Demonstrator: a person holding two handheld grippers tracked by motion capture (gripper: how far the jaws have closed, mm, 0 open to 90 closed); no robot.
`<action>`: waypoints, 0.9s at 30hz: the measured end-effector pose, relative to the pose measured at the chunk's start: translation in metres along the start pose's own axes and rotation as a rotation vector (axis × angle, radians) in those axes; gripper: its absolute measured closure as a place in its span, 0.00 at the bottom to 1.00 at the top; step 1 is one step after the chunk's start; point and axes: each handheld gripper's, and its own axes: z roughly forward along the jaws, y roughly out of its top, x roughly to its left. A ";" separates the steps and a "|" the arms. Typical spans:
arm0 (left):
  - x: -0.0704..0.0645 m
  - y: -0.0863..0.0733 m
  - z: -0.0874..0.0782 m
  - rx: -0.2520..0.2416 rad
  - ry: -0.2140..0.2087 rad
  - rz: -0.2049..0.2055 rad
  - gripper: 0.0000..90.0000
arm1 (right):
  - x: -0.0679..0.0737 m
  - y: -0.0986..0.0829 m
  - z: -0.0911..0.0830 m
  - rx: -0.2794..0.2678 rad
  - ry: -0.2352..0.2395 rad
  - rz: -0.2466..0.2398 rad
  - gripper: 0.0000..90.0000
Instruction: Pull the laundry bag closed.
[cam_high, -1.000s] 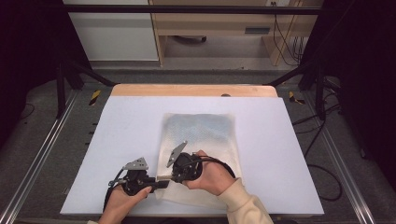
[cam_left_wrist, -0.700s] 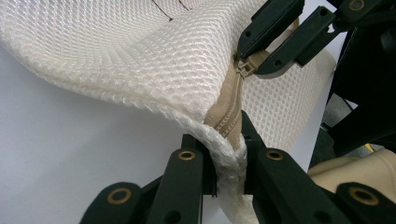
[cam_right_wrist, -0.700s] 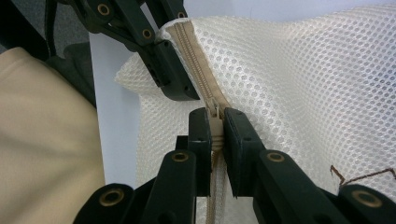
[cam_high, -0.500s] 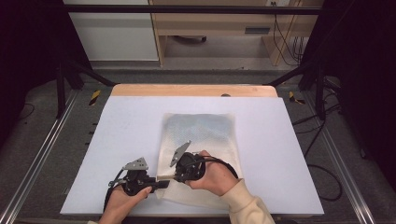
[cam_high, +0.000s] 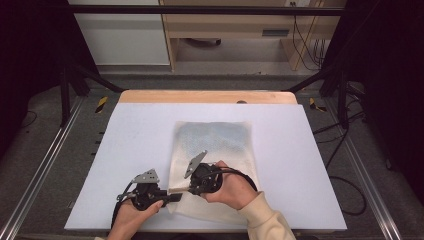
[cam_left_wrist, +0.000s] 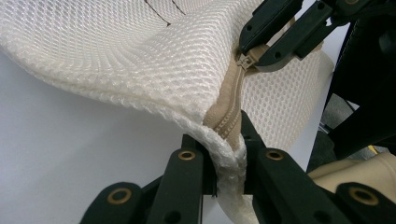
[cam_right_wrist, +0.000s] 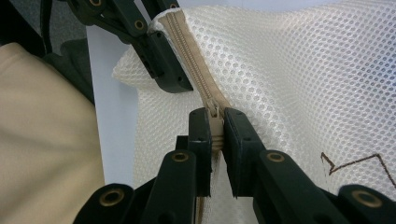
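A white-topped table (cam_high: 300, 150) with a pale wooden strip (cam_high: 207, 96) along its far edge stood on a grey floor (cam_high: 50, 165), flanked by silver metal rails (cam_high: 37, 182) on both sides. Black frame struts (cam_high: 75, 75) rose at the table's far corners, near small yellow-and-black markers (cam_high: 101, 104). Beyond the table, a white cabinet (cam_high: 120, 37) sat beside a light wooden shelf unit (cam_high: 235, 35), where black cables (cam_high: 302, 40) hung down to the floor.
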 end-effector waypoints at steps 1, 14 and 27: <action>0.000 0.000 0.000 0.003 -0.001 0.002 0.93 | 0.000 0.000 0.000 0.001 -0.001 0.000 0.91; -0.005 0.001 0.006 0.003 0.009 0.012 0.93 | -0.003 -0.003 -0.001 0.011 0.000 0.006 0.91; -0.007 0.001 0.011 0.013 0.004 0.020 0.93 | -0.004 -0.007 -0.004 0.015 0.001 0.013 0.91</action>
